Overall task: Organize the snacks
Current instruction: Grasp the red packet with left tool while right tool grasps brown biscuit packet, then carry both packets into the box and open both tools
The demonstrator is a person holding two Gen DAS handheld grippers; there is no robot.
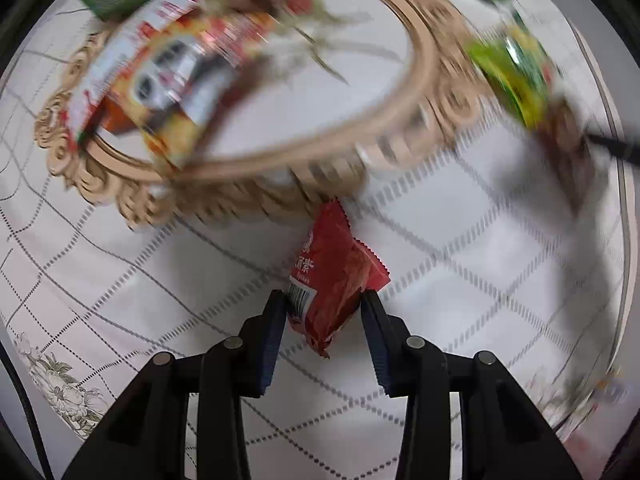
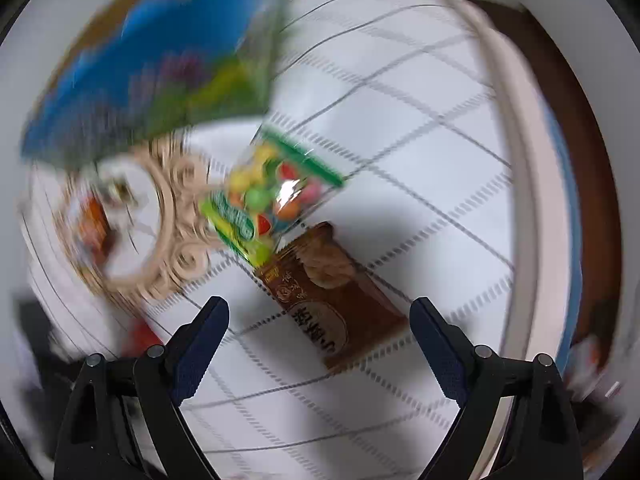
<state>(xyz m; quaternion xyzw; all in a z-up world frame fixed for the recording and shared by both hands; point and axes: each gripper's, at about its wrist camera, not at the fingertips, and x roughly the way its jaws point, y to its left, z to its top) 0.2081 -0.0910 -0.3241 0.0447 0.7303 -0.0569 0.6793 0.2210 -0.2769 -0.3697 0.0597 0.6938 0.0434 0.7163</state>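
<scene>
My left gripper (image 1: pixel 324 300) is shut on a red snack packet (image 1: pixel 330 276) and holds it above the tablecloth, just short of the ornate beige tray (image 1: pixel 420 64). A red and orange snack pack (image 1: pixel 160 76) lies in the tray at its left. My right gripper (image 2: pixel 320 308) is open and empty. A brown biscuit packet (image 2: pixel 332 292) lies on the cloth between and just ahead of its fingers. A green candy bag (image 2: pixel 264 196) lies beyond it, against the tray (image 2: pixel 176 216). Both views are motion-blurred.
The white checked tablecloth (image 1: pixel 120 280) covers a round table. A green and a brown packet (image 1: pixel 520 76) lie right of the tray in the left wrist view. A blue and green box (image 2: pixel 152 64) stands behind the tray.
</scene>
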